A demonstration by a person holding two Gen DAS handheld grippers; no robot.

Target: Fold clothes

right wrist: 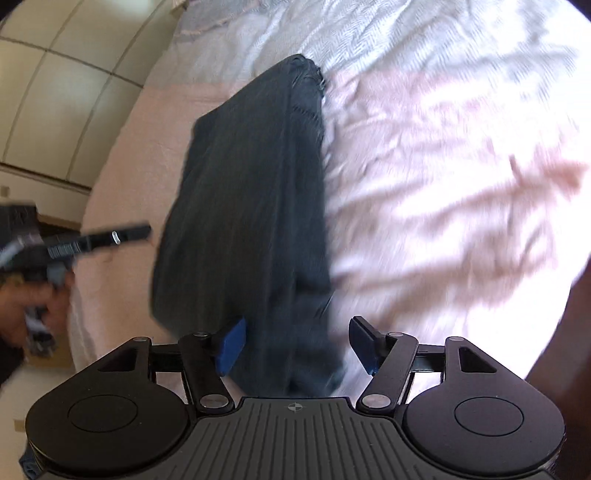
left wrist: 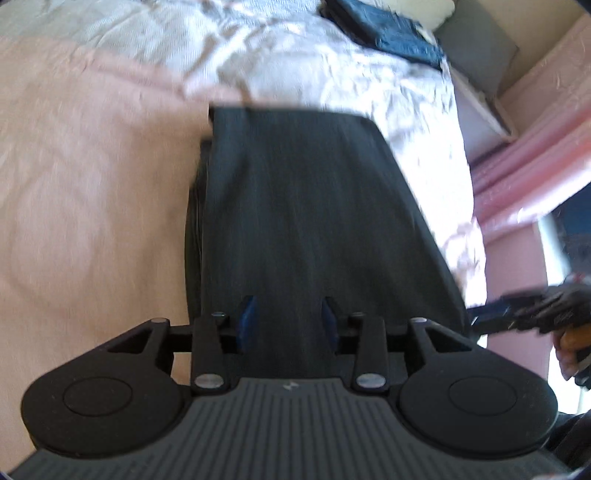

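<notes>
The dark garment [left wrist: 306,206] lies folded into a long strip on the bed [left wrist: 92,184], between the pink sheet and the white crumpled cover [left wrist: 332,66].

Left wrist view: the left gripper [left wrist: 288,323] hovers over the near end of the garment with its jaws parted, and the blue pads [left wrist: 246,317] pinch nothing. Only this view shows a second folded dark item [left wrist: 388,33] at the far end of the bed, and the pink curtain [left wrist: 524,155] at the right. The right gripper appears at the right edge, blurred.

Right wrist view: the right gripper [right wrist: 297,345] has its jaws spread wide above the near end of the garment, which lies between them ungripped. Only this view shows the tiled floor [right wrist: 55,92] at the left and the garment's frayed far end.
</notes>
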